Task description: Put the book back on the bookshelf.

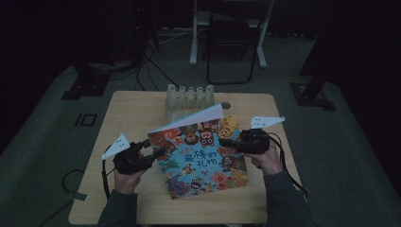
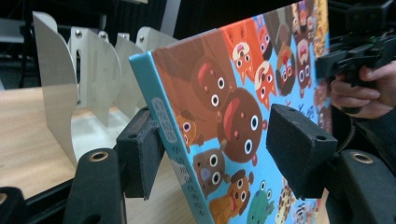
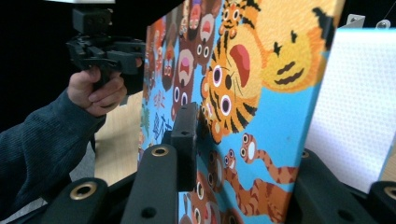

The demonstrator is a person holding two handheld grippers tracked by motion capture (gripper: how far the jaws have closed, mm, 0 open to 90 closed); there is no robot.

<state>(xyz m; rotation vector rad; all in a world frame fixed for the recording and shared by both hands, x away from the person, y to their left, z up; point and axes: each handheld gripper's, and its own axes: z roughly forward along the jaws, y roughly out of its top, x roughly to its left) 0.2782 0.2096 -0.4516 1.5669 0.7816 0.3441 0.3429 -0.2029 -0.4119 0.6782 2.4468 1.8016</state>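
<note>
A colourful picture book [image 1: 201,156] is tilted up off the worktop [image 1: 137,113], just in front of the white slotted rack [image 1: 189,100]. The left hand-held gripper [image 1: 153,153] straddles its spine edge with the jaws apart, one pad off the cover. The right hand-held gripper [image 1: 227,141] is clamped on the opposite edge. The lift looks done; slotting the book into the rack likely remains

High view: above the near side, looking forward and down over the whole table [image 1: 127,104]. Left gripper view: close along its jaws at the picture book [image 2: 243,107]. Right gripper view: equally close, facing the opposite way. Shared by all: that book's cover
</note>
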